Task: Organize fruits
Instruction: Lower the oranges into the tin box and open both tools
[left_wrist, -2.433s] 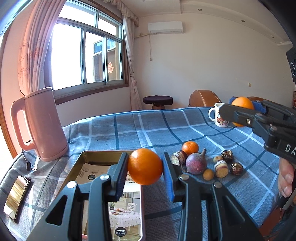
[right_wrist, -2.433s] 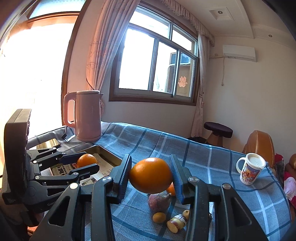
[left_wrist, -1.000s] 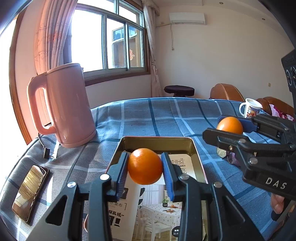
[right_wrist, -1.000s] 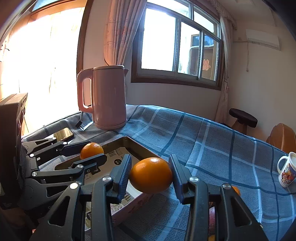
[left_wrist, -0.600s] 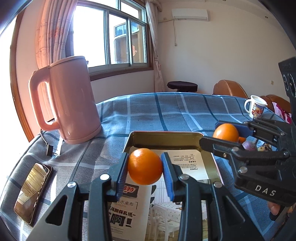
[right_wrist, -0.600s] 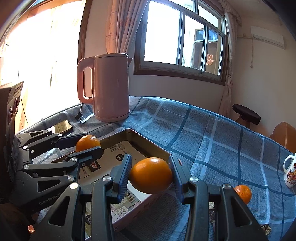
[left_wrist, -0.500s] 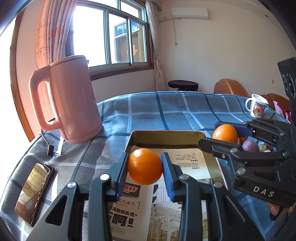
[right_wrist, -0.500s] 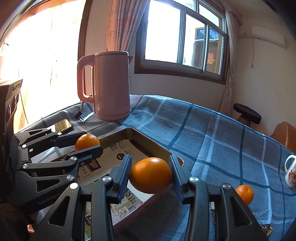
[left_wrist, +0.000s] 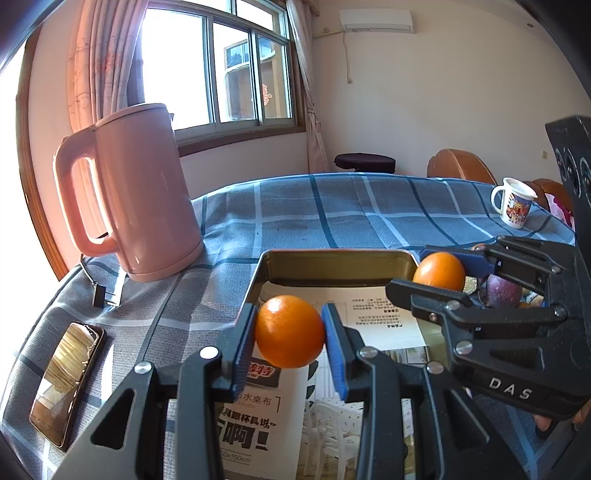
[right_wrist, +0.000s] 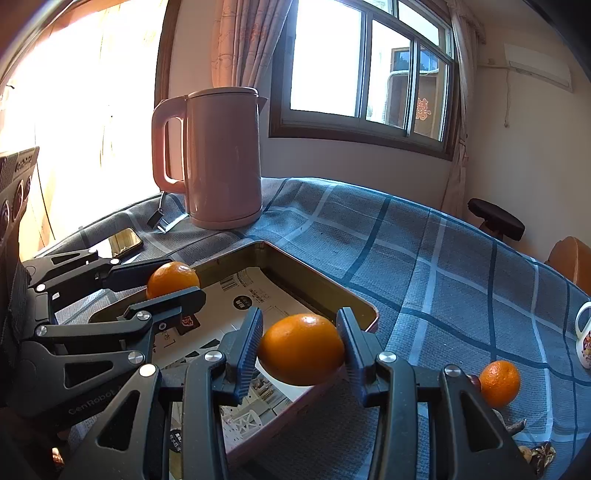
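While each gripper's fingers clamped an orange across its middle above the tin tray (paper-lined), the round, firm fruit looked light but liable to roll once released.

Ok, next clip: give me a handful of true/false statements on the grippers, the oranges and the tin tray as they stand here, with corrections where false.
1. The left gripper is shut on an orange. True.
2. The right gripper is empty. False: it is shut on the second orange.
3. The tin tray already holds an orange lying on its paper lining. False: both oranges over it are held in the grippers, and only the printed paper shows inside.
4. A third orange sits on the plaid cloth, outside the tray. True.
5. The pink kettle stands inside the tray. False: it stands on the cloth beyond the tray's far corner.
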